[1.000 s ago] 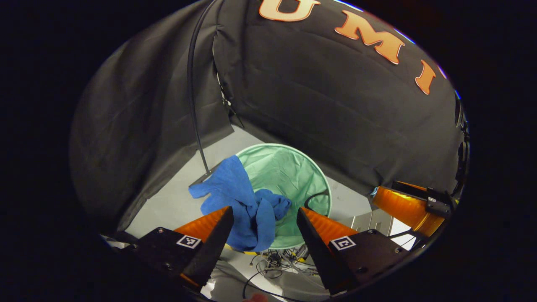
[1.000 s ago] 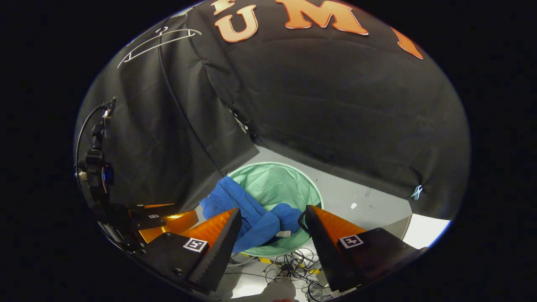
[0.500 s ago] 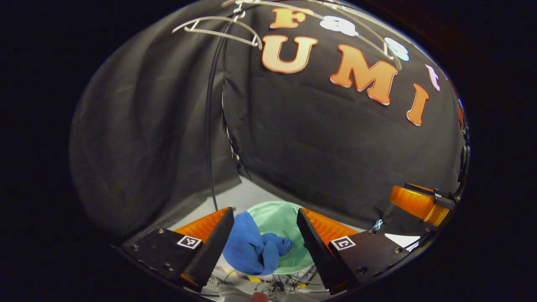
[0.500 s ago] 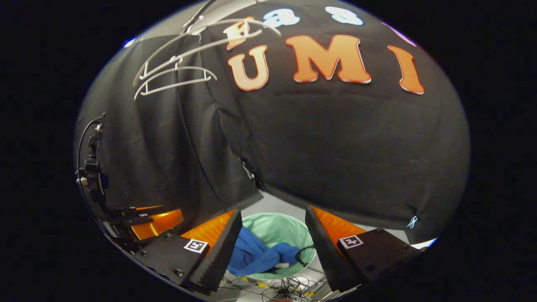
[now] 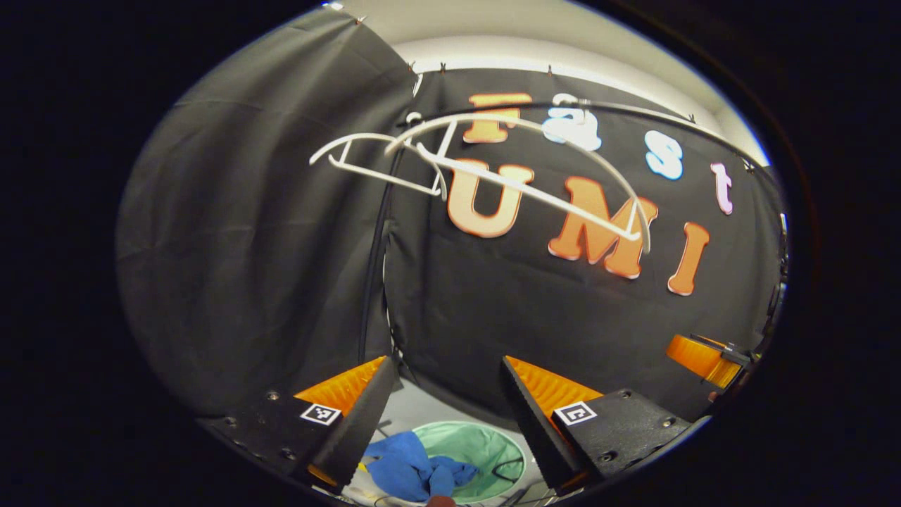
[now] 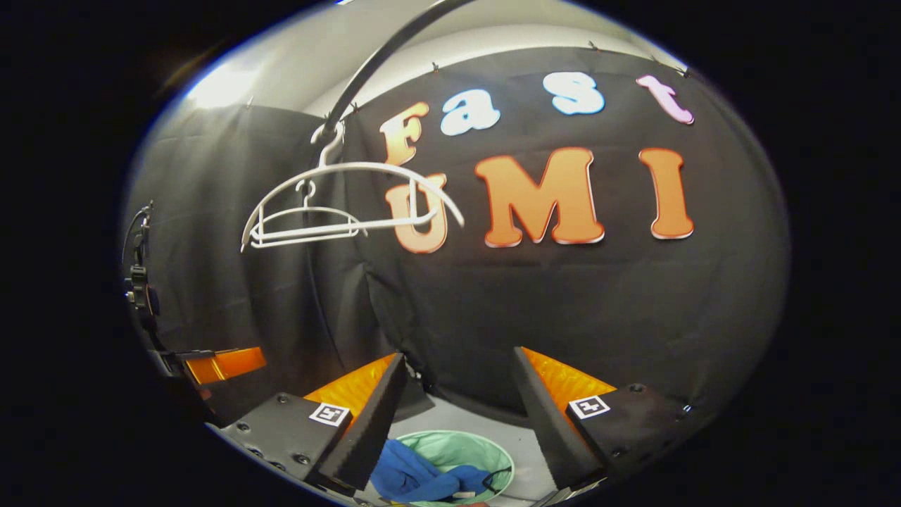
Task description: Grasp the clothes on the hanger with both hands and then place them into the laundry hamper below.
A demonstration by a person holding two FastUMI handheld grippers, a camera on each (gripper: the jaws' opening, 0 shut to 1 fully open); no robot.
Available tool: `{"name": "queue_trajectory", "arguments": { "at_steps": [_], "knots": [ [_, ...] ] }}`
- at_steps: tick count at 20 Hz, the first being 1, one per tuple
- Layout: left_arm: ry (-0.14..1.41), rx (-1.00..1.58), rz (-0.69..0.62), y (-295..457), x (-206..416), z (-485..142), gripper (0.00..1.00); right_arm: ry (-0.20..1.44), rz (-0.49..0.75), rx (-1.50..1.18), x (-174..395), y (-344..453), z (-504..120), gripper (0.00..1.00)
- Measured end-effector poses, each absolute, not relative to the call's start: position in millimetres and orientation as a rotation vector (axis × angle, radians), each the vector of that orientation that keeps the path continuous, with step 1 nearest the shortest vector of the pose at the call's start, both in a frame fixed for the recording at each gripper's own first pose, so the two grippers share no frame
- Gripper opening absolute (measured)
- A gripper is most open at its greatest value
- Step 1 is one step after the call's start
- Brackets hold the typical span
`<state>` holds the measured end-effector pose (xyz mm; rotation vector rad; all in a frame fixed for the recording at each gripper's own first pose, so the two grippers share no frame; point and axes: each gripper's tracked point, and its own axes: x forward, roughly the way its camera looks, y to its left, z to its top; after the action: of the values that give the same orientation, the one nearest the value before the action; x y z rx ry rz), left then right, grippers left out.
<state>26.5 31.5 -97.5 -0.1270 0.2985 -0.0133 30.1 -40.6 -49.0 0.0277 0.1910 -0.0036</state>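
Both sets of jaws stand wide with nothing between them: my left gripper [image 5: 445,401] at the bottom of the left gripper view, my right gripper [image 6: 457,398] at the bottom of the right gripper view.

Just past the fingers, low in each frame, sits the green hamper [image 5: 493,440] [image 6: 486,454] on the pale floor. The blue clothes [image 5: 405,472] [image 6: 408,479] lie over its left rim, part inside, part spilling outward.

Farther off, in the upper middle of each frame, two white hangers [image 5: 521,186] [image 6: 338,204] hang bare from a dark rail against the black wall. At the right edge of the left gripper view I see the other gripper [image 5: 700,355]; at the lower left of the right gripper view, its counterpart [image 6: 222,362].

I judge the drop is done, but not cleanly. The risk is that the cloth draped over the rim slides out to the floor under its own weight, or tips the soft hamper. If I go back down to tuck it in, a finger could snag the dark cord at the hamper's right side, or push the rim over.
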Motion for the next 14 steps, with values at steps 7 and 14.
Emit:
{"name": "queue_trajectory", "arguments": {
  "at_steps": [7,14],
  "knots": [
    [0.158,-0.122,0.042,43.5,15.4,-35.3,0.91,0.040,-0.062,0.031,17.6,-74.4,7.6,0.88],
    [0.100,-0.118,0.073,52.2,11.3,-12.3,0.91,-0.002,-0.057,-0.004,14.7,-72.8,23.1,0.98]
  ]
}}
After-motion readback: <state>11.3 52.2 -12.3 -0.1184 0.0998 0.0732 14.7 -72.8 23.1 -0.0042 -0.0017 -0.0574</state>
